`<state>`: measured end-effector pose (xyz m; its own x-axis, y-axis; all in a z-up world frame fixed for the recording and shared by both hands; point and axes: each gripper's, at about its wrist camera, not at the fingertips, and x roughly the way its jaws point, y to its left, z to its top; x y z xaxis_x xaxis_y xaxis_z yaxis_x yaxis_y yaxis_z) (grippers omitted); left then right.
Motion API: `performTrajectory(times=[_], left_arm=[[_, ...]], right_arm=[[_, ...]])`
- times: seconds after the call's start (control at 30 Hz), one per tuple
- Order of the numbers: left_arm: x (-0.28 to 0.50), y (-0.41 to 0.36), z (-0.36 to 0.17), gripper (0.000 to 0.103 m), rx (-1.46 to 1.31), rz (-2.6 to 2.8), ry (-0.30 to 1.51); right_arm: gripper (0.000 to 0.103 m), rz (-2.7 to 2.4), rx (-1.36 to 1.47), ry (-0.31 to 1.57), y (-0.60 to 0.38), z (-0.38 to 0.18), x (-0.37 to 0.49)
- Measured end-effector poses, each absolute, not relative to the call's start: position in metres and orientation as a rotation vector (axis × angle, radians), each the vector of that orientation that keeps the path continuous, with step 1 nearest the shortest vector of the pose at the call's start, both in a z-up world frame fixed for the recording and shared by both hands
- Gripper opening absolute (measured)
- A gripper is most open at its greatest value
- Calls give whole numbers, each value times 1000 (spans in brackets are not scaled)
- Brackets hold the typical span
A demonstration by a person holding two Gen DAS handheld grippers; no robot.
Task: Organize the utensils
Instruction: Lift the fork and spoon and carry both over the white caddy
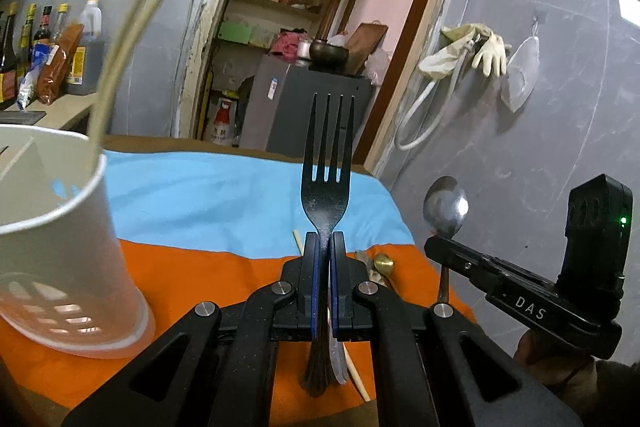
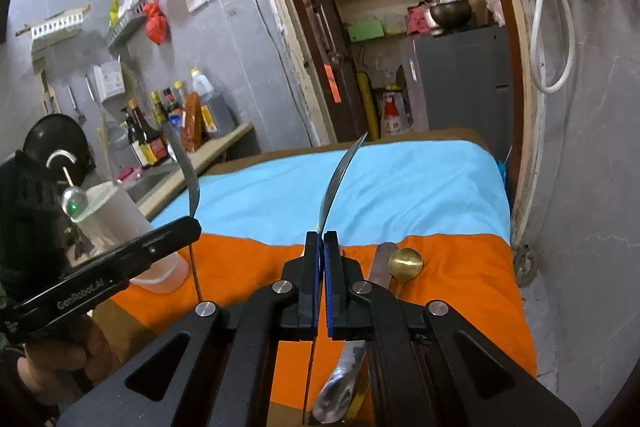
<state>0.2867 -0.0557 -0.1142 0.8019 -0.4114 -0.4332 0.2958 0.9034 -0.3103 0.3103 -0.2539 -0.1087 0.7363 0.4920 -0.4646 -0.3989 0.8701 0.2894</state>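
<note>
At the bottom centre of the left wrist view, our left gripper [image 1: 325,239] has its jaws pressed together on the neck of a black fork [image 1: 327,163], tines up toward the middle of the frame, handle hanging below the jaws. Under it on the orange cloth [image 1: 224,267] lie a pale chopstick [image 1: 356,375] and a silvery utensil we can't make out.

Lower left in that view, close to us, stands the white utensil holder [image 1: 68,239], upright on the orange cloth, with pale chopsticks [image 1: 120,51] leaning out of it toward the upper left. At the right edge, our right gripper [image 1: 434,241] grips a steel spoon [image 1: 446,207], bowl up.

In the right wrist view, bottom centre, the right gripper [image 2: 321,239] has its jaws closed on that spoon [image 2: 336,183], seen edge-on and curving up to mid-frame. Just right of the jaws, a gold spoon [image 2: 405,263] and a metal knife [image 2: 380,267] lie side by side on the cloth; we can't tell if they touch. At the left edge, the left gripper [image 2: 192,223] holds the fork [image 2: 190,179], seen side-on, with the holder [image 2: 120,219] just behind it.

Farther back, the blue cloth [image 2: 400,187] covers the rest of the desk. Bottles [image 2: 160,131] stand on a counter at middle left, and a grey fridge [image 2: 464,79] sits in the doorway at upper right.
</note>
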Motion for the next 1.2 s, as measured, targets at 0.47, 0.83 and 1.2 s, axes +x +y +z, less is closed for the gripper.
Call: performTrajectory(times=[0.47, 0.83, 1.2], left_arm=[[258, -19, -43, 2, -269, -378, 364], [236, 63, 23, 2, -309, -288, 251], [236, 159, 7, 2, -377, -93, 183]], right_arm=[[0, 494, 157, 288, -221, -26, 276], [0, 613, 194, 150, -155, 34, 263], [0, 714, 253, 74, -88, 28, 274]])
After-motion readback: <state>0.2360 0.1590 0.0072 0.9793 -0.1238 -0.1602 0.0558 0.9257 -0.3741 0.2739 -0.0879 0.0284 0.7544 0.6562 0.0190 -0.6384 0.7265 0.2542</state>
